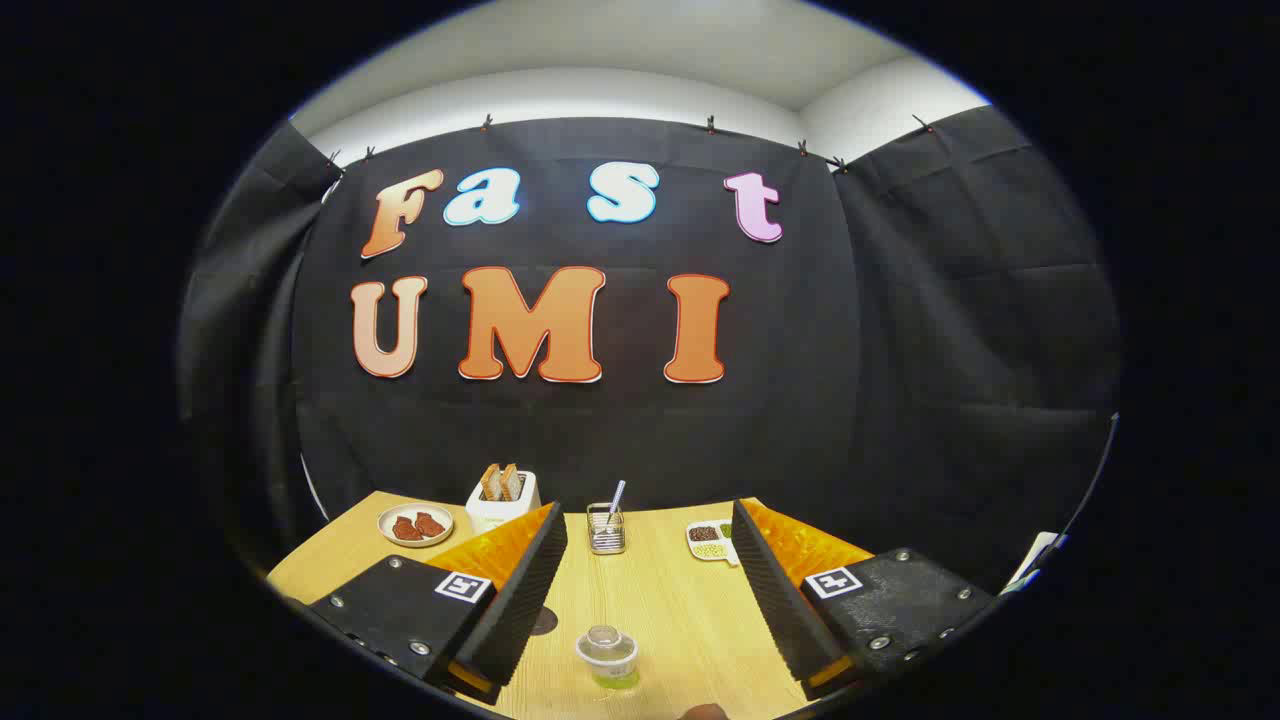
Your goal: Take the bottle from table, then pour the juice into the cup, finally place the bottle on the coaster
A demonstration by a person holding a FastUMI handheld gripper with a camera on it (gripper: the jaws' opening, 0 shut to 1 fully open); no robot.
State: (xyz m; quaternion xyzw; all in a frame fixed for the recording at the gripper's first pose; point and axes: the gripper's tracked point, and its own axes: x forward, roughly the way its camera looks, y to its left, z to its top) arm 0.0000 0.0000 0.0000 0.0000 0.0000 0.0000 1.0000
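Observation:
My gripper [648, 515] hovers over the wooden table [660, 610], open, with nothing between its two black ribbed fingers [520, 590]. Low between them stands a small clear bottle [606, 655] with a pale top and green juice at its bottom, touching neither finger. A dark round coaster [544, 621] lies on the table to the bottle's left, mostly hidden by the left finger. A brownish rounded edge [706, 712] shows nearer to me, right of the bottle; I cannot tell what it is.
Along the table's far edge stand a white toaster [503, 503] holding bread slices, a plate [415, 525] with red-brown pieces left of it, a wire holder [606, 530] with a utensil, and a white divided dish [708, 541]. Black cloth walls close behind.

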